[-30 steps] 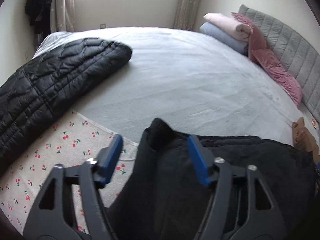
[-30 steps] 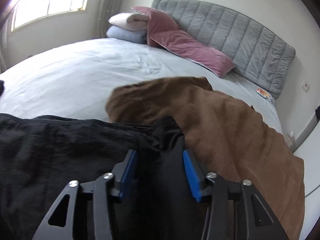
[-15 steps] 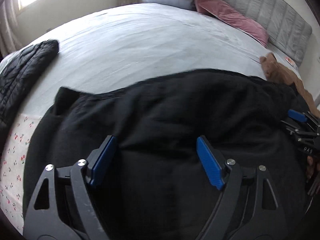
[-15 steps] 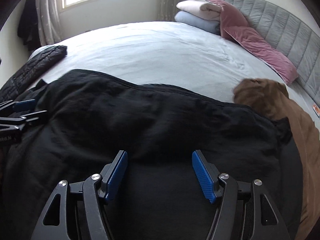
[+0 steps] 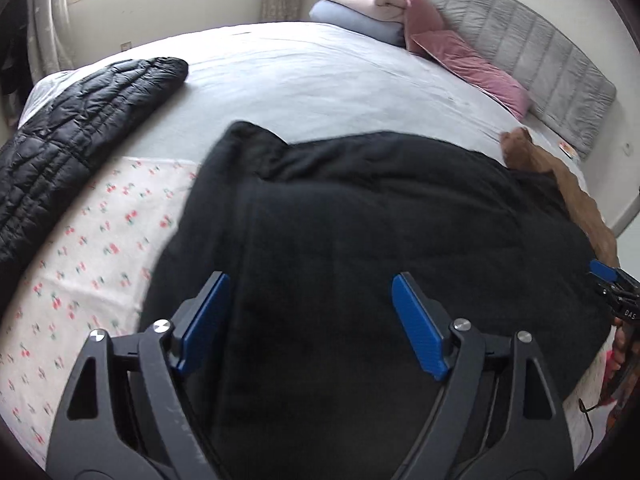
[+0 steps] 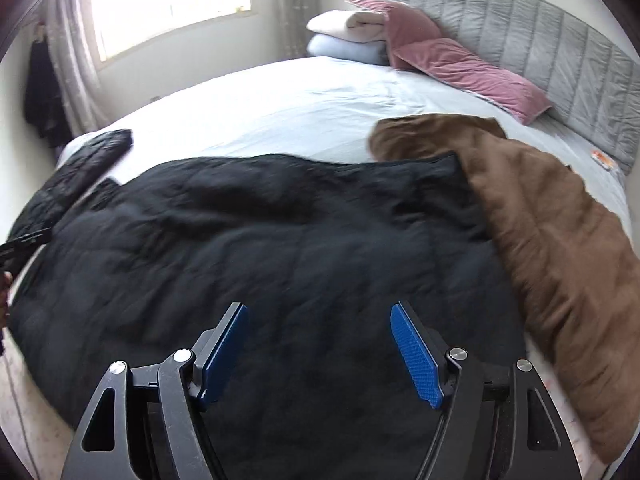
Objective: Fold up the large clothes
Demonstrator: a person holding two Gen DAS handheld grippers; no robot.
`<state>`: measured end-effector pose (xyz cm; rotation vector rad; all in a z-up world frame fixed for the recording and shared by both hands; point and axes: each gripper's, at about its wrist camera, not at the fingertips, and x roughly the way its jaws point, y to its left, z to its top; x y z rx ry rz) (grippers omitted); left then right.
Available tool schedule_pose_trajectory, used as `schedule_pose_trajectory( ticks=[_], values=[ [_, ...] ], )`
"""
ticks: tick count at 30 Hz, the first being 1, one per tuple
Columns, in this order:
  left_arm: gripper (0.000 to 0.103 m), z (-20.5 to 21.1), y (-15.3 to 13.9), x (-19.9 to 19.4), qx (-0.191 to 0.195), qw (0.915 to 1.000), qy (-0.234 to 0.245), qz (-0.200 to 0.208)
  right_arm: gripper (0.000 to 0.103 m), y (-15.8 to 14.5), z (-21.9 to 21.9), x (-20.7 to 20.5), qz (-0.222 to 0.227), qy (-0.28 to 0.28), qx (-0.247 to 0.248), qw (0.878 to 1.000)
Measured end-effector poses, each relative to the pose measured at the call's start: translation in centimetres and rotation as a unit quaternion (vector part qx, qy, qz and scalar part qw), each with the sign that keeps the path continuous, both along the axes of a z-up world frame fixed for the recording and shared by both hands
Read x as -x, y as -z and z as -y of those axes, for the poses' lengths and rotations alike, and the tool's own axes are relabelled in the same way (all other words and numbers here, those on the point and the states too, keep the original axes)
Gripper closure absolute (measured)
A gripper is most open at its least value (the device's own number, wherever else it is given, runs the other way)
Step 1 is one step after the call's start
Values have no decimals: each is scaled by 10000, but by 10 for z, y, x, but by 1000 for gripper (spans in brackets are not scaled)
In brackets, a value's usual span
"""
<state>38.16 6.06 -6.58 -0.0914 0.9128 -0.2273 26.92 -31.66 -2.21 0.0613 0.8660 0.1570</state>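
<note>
A large black garment (image 5: pixel 380 216) lies spread flat on the bed, also across the right wrist view (image 6: pixel 260 248). My left gripper (image 5: pixel 308 320) is open and empty, above the garment's near left part. My right gripper (image 6: pixel 320 344) is open and empty, above its near right part. The right gripper's tip shows at the right edge of the left wrist view (image 5: pixel 612 284); the left gripper's tip shows at the left edge of the right wrist view (image 6: pixel 20 246).
A black quilted jacket (image 5: pixel 68 136) lies at the left on a cherry-print cloth (image 5: pixel 92 240). A brown garment (image 6: pixel 560 232) lies to the right, partly under the black one. Pink pillows (image 6: pixel 460 68), folded blankets (image 6: pixel 348 36) and a grey headboard (image 6: pixel 560 56) are at the far end.
Both grippers have let go of the black garment's corners and pulled back. The garment now lies spread flat. The right gripper's jaws opened wider.
</note>
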Motion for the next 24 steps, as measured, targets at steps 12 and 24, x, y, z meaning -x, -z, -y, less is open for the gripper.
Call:
schedule_pose_trajectory(
  ticks=[12, 24],
  values=[
    [16, -21, -35, 139, -377, 9989, -275, -45, 26, -23, 25, 131, -242, 1092, 71, 9937],
    [1, 34, -36, 237, -522, 9968, -459, -400, 11, -38, -98, 208, -10, 1109, 203, 9936]
  ],
)
